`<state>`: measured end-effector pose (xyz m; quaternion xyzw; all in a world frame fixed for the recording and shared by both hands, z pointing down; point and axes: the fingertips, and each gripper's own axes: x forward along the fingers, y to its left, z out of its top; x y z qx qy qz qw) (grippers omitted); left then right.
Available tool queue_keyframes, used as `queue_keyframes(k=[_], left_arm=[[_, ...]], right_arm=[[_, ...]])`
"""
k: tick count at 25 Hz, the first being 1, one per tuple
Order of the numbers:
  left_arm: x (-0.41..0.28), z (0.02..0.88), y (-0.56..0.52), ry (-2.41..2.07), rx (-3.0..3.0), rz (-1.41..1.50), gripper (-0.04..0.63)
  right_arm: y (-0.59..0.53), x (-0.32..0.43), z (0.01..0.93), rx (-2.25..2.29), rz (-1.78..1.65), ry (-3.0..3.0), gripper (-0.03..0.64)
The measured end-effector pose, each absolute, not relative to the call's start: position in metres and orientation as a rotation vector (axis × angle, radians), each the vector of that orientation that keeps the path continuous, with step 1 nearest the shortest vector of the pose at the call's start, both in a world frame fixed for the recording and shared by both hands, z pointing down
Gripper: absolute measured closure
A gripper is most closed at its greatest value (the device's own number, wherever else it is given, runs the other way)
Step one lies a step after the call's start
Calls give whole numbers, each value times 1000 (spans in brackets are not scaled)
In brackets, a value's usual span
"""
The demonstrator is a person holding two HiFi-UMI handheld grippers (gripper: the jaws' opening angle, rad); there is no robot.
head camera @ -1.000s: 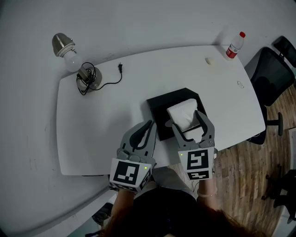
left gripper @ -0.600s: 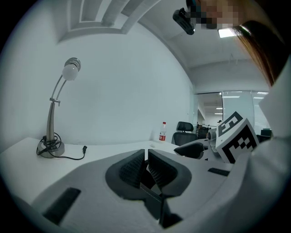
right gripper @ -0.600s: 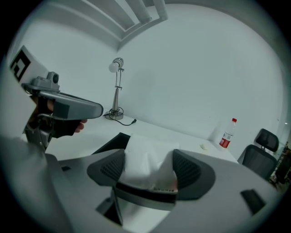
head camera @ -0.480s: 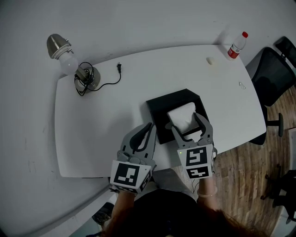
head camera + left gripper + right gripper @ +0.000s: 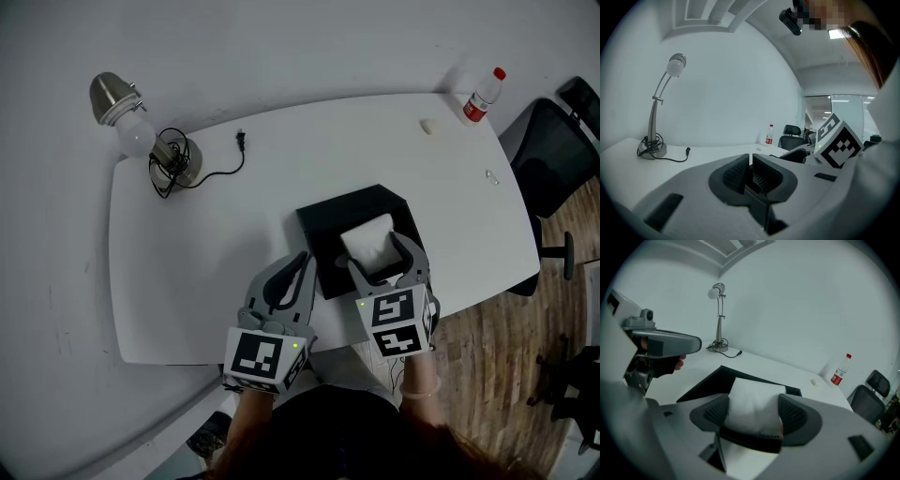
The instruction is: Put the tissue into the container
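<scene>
The task looks about midway. The right gripper (image 5: 754, 417) has the tissue (image 5: 754, 397) between its jaws, which stand wide apart but press on the pack's two sides. The pack sits right over the open container (image 5: 705, 383), which lies directly ahead of and beneath that gripper. From the head view I cannot tell whether the tissue's (image 5: 367, 239) underside already rests inside the container (image 5: 333, 217) or hangs just above it. By my reading, lowering it fully and letting go are what is left.

The left gripper (image 5: 751, 171) is empty, its ribbed pads closed to a thin slit with nothing between them. It hovers just to the left of the right gripper (image 5: 377, 253), beside the container's near corner and not touching it.

The tissue is a soft white block, squarish, with a smooth surface that dents slightly where the pads (image 5: 715, 413) meet it. The container is a matte black box, shallow and angular, with straight thin walls. Both grippers are grey moulded plastic with dark grooved pads. The table (image 5: 206, 244) under them is smooth, white and round-cornered.
</scene>
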<state>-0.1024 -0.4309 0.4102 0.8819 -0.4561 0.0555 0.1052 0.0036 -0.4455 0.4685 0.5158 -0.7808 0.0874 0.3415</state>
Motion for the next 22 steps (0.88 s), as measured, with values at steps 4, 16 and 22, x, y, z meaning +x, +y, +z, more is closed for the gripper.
queue_keyframes(k=[4,16,22], left_arm=[[-104,413,-434,-1342,2590,161,554],[-102,416,-438,-1337,2583,160,554],[-102,416,-439,-1332,2584,161,554]], right_arm=[[-447,1,475,1306,259,-2017,268],[-448,1,490,1212,352,-1944,267],[-449,1,493,1182,389,-1914,267]])
